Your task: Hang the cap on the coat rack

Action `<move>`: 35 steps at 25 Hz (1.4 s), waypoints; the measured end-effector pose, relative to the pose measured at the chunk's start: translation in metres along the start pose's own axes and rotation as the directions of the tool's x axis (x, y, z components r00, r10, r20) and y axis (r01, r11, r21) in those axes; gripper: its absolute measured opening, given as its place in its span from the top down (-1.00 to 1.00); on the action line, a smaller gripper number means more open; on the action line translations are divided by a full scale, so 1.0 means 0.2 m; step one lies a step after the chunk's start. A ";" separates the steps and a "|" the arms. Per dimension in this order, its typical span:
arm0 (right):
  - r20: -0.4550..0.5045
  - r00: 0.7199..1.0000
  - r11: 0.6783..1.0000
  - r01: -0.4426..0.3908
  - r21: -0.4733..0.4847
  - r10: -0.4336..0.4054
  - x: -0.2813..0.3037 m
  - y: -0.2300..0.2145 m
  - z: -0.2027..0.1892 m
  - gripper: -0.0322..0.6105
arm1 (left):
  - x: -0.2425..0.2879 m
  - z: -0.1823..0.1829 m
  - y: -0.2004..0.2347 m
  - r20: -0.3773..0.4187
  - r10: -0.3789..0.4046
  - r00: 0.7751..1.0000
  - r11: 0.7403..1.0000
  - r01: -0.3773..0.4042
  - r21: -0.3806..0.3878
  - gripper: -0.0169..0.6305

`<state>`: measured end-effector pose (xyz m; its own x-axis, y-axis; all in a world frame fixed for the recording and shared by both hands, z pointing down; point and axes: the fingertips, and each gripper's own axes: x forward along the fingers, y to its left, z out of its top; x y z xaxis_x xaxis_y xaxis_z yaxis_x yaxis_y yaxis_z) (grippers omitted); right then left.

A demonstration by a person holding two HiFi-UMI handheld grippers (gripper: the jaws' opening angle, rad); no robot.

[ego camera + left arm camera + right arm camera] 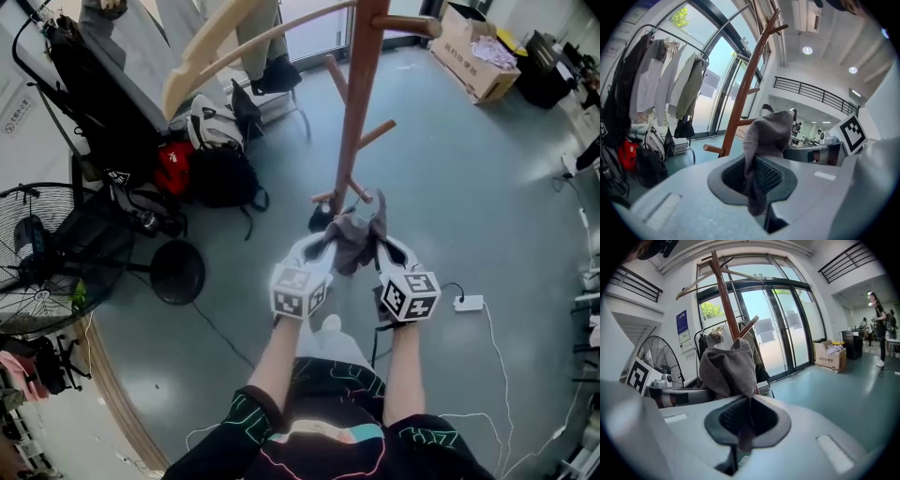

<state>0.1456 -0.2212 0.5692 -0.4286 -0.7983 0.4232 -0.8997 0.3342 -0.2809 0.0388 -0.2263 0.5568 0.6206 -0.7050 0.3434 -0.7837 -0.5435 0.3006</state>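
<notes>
A grey cloth cap (354, 234) hangs bunched between my two grippers, just in front of the wooden coat rack (361, 94). The left gripper (323, 246) is shut on the cap's left edge, and the right gripper (380, 246) is shut on its right edge. In the left gripper view the cap (768, 133) rises out of the left gripper (757, 176), with fabric pinched between the jaws and the coat rack (745, 89) behind it. Seen from the right gripper view, the cap (729, 369) stands above the right gripper (747, 420), and the coat rack (723, 291) lies beyond.
Bags (202, 159) are piled on the floor left of the rack, beside a standing fan (37, 253) and a round black base (176, 272). A cardboard box (473, 56) sits at the far right. A power strip (468, 303) with its cable lies to my right. Garments (670, 79) hang on a rail.
</notes>
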 end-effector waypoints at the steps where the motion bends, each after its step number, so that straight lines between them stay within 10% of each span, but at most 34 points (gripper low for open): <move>1: -0.006 1.000 1.000 0.001 0.003 -0.001 0.02 -0.01 0.00 0.87 | 0.01 -0.01 0.01 -0.006 -0.002 1.000 1.000 0.002 -0.007 0.82; 22: -0.032 0.998 0.987 0.056 0.148 -0.052 0.32 -0.12 -0.03 0.87 | 0.19 -0.07 0.19 -0.107 -0.030 0.994 0.999 0.025 -0.048 0.82; 35: -0.142 0.981 0.988 0.143 0.053 -0.135 0.43 -0.06 -0.14 0.84 | 0.18 -0.21 0.35 -0.217 -0.002 0.976 0.997 -0.015 -0.075 0.74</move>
<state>0.1171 -0.2803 0.6335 -0.3109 -0.7566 0.5752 -0.9462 0.1890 -0.2628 0.0080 -0.2706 0.6268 0.6128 -0.5880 0.5279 -0.7886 -0.4977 0.3611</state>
